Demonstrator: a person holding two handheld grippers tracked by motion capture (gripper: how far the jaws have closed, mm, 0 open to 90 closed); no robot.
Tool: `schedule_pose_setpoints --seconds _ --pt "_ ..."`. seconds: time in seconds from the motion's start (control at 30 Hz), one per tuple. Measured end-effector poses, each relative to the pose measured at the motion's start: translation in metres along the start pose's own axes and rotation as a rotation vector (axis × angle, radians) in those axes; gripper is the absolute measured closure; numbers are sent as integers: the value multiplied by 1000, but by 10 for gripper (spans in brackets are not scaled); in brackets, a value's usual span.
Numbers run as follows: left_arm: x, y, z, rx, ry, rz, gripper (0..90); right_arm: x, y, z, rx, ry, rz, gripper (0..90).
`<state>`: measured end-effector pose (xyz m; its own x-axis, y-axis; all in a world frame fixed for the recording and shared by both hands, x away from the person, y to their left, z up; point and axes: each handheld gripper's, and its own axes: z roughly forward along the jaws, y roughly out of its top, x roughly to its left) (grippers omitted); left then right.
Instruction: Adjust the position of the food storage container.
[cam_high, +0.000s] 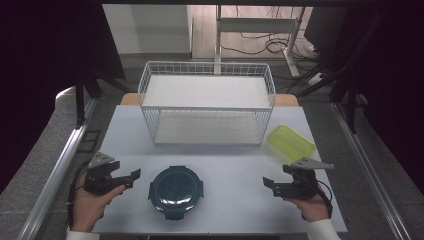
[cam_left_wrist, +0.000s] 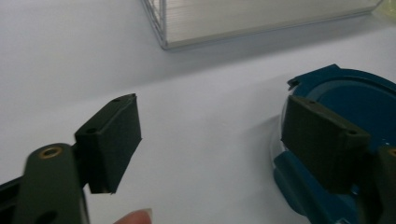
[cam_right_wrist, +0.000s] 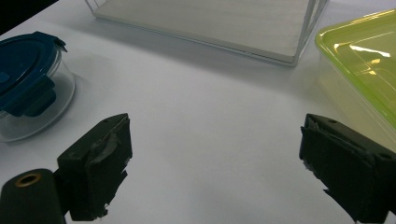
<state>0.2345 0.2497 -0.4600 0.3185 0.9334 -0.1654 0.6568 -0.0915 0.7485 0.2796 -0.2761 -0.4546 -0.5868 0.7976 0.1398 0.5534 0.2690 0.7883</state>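
Table scene, two hand-held grippers low at the near edge of the white table (cam_high: 225, 155). Left gripper (cam_high: 131, 176) sits just beside the round container (cam_high: 176, 191), jaws spread wide, nothing between them; in the left gripper view one pad stands in front of the container's blue lid (cam_left_wrist: 355, 100), but contact cannot be told. Right gripper (cam_high: 269, 184) is well apart from the container on its other side, jaws likewise spread and empty over bare tabletop. Judged progress: very early, nothing gripped or lifted, nothing placed. The white wire rack (cam_high: 207, 102) behind has both shelves bare, so if the containers are meant to go there, all of that is left to do. Container stands near the front edge, midway between the two grippers, upright. Looks: clear glass-like bowl (cam_right_wrist: 28, 109) under a dark teal snap lid with latch tabs around the rim, lid seated and apparently clipped down; contents not discernible. A yellow-green rectangular box (cam_high: 291, 143) lies flat to the right of the rack, just ahead of the right gripper, untouched.
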Motion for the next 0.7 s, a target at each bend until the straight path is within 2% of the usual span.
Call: schedule_pose_setpoints --seconds 0.23,0.3,0.4,0.5,0.63,0.7 --pt "-8 1 -1 0 -4 -7 216 1 -1 -4 -14 -25 16 120" --pt "-10 1 -3 2 -15 2 223 3 2 -6 -23 -36 15 130" --pt "-13 1 -8 -1 -20 1 251 7 4 -9 -32 -22 19 139" --pt "-14 -1 -14 0 -43 -2 282 17 3 -16 -47 -7 15 147" --pt "-8 0 -12 4 -51 -14 295 18 3 -17 -45 -5 7 151" --pt "-6 3 -7 8 -55 -8 300 14 3 -17 -39 -11 16 159"
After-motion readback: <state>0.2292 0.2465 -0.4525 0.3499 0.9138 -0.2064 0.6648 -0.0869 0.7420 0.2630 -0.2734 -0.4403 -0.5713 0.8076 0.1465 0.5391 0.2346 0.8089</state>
